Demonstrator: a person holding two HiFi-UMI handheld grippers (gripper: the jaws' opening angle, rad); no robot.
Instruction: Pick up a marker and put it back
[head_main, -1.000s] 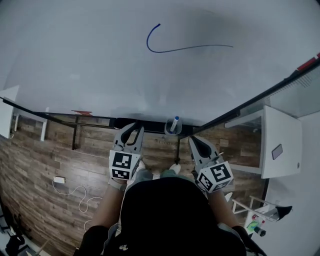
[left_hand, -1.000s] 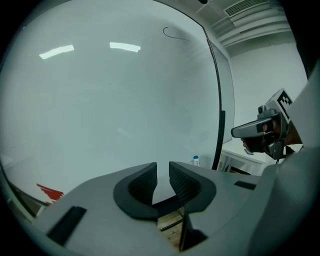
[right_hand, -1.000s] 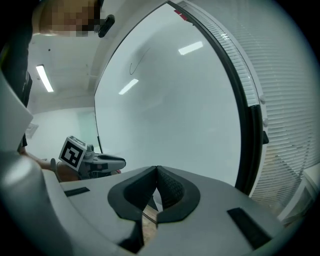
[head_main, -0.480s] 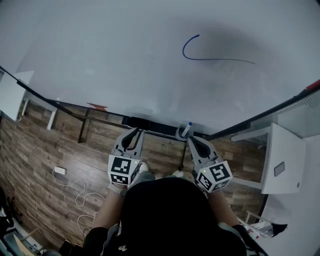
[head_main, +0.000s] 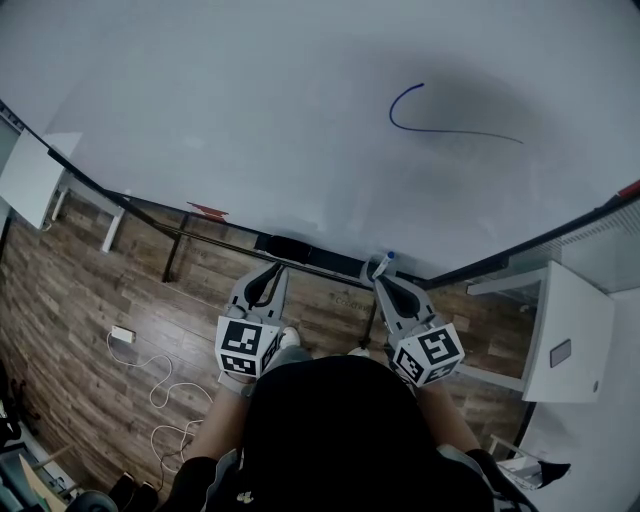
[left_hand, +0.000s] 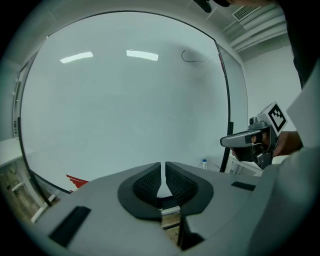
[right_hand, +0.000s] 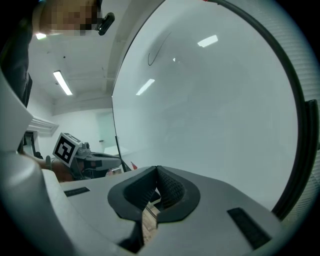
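Observation:
A white marker with a blue cap (head_main: 384, 262) stands upright in a small holder (head_main: 372, 272) on the whiteboard's ledge; it also shows as a tiny marker (left_hand: 203, 163) in the left gripper view. My right gripper (head_main: 386, 285) sits just below that holder, apart from it, with its jaws shut and empty, as the right gripper (right_hand: 156, 169) in its own view shows. My left gripper (head_main: 270, 272) is held further left, below the ledge. The jaws of the left gripper (left_hand: 163, 164) are closing to a narrow slit with nothing between them.
The whiteboard (head_main: 250, 110) carries one curved blue line (head_main: 440, 125). A black eraser (head_main: 290, 245) lies on the ledge, and a red scrap (head_main: 208, 210) sits further left. A white table (head_main: 565, 330) stands at right. A white cable (head_main: 150, 385) lies on the wooden floor.
The left jaws have narrowed from wide open to a slit. The view has swung, so the board's line and the marker sit further right, the marker now right above the right gripper's tips.

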